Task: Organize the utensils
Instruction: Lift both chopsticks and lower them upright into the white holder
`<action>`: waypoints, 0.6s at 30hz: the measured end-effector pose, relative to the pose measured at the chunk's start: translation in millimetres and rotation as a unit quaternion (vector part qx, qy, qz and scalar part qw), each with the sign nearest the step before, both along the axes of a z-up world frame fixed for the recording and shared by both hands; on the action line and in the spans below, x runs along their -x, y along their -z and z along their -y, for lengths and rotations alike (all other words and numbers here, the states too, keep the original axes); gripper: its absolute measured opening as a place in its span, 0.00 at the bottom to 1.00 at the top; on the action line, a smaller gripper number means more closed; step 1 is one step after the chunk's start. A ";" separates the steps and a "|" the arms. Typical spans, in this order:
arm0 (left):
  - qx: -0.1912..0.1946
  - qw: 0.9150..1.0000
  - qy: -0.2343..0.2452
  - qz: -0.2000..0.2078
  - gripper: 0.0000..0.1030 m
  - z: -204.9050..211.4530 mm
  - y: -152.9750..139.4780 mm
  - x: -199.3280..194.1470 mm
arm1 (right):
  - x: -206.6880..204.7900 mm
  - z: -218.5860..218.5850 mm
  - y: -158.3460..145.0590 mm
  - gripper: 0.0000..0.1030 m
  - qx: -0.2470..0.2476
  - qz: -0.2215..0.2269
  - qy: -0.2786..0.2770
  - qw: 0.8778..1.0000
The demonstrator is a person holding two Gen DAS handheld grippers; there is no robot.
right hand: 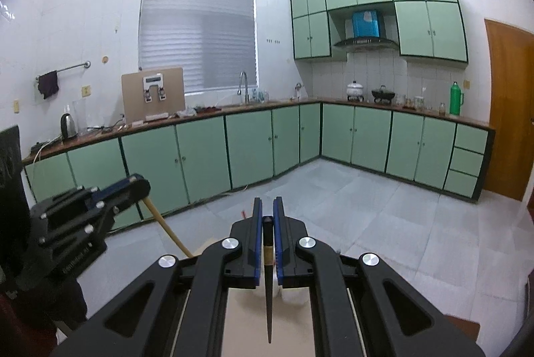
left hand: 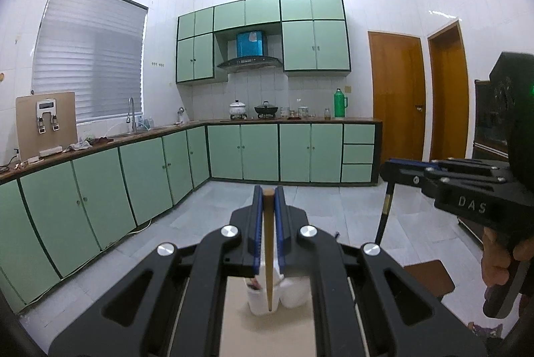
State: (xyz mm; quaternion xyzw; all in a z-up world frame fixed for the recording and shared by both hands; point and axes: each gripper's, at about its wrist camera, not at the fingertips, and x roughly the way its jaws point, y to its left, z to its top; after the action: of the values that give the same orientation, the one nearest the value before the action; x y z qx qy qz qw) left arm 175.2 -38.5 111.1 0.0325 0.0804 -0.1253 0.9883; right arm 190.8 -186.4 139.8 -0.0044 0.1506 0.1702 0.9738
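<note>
We are holding a wooden chopstick (left hand: 268, 243) clamped in the left tool (left hand: 268, 200) and a black chopstick (right hand: 268, 283) in the right tool (right hand: 268, 210), tips down at six o'clock over a white holder (left hand: 293, 293), best lowered slowly and vertically.

Home kitchen. Mint-green cabinets (right hand: 200, 156) run in an L below a brown worktop; wall cabinets (left hand: 313, 33) flank a range hood (left hand: 249, 61) at 12 o'clock. Sink faucet (right hand: 244, 86), kettle (right hand: 67, 125), pots (left hand: 237, 108), green thermos (left hand: 340, 103), white tiled walls.
</note>
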 end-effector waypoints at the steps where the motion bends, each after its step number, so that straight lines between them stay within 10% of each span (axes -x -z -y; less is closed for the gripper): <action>1: 0.001 1.000 -0.001 0.002 0.06 0.2 -2.4 -6.4 | -7.8 -1.4 -3.9 0.06 0.002 0.004 0.003 1.000; 18: 0.002 0.999 0.002 -0.033 0.06 18.4 22.5 -137.4 | -131.4 4.7 20.1 0.06 -0.025 -0.003 0.048 0.999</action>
State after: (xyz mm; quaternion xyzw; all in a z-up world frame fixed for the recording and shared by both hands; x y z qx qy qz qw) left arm 312.6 -56.9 88.5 0.0263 0.1123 -0.1287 0.9850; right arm 322.2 -191.1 119.7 0.0273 0.1489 0.1273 0.9802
